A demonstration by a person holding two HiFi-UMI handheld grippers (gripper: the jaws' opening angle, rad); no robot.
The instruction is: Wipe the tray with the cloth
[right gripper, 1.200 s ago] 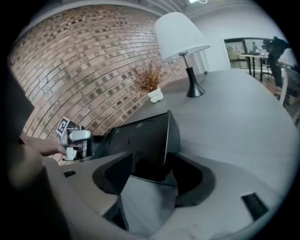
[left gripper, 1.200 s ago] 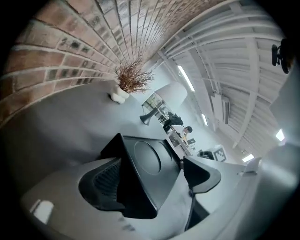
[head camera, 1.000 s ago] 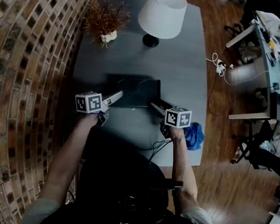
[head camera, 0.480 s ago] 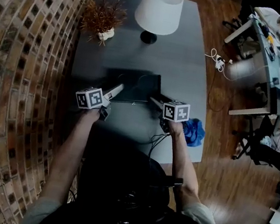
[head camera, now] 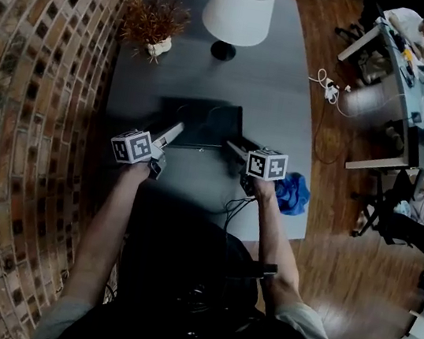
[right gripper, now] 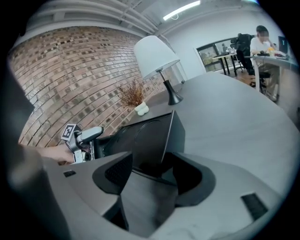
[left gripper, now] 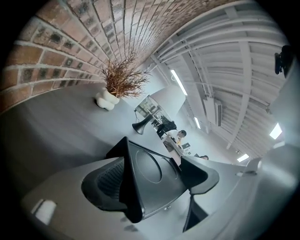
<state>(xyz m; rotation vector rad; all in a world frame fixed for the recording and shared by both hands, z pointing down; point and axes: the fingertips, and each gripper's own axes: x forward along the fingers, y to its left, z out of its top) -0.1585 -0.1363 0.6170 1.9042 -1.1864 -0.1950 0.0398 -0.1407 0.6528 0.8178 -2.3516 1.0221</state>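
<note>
The dark rectangular tray is set towards the grey bench's near edge. Its near corners are straddled by the left tongs, just drawn narrower yet unclenched, and the released right tongs. The crumpled blue cloth is left ungrasped by the near right corner. Steadying before wiping, or shifting afterwards, is equally suggested; either way the rim must be pinched squarely.

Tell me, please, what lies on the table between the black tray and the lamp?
Nothing. The head view shows only bare grey table between the tray and the lamp; the dried plant stands off to one side.
</note>
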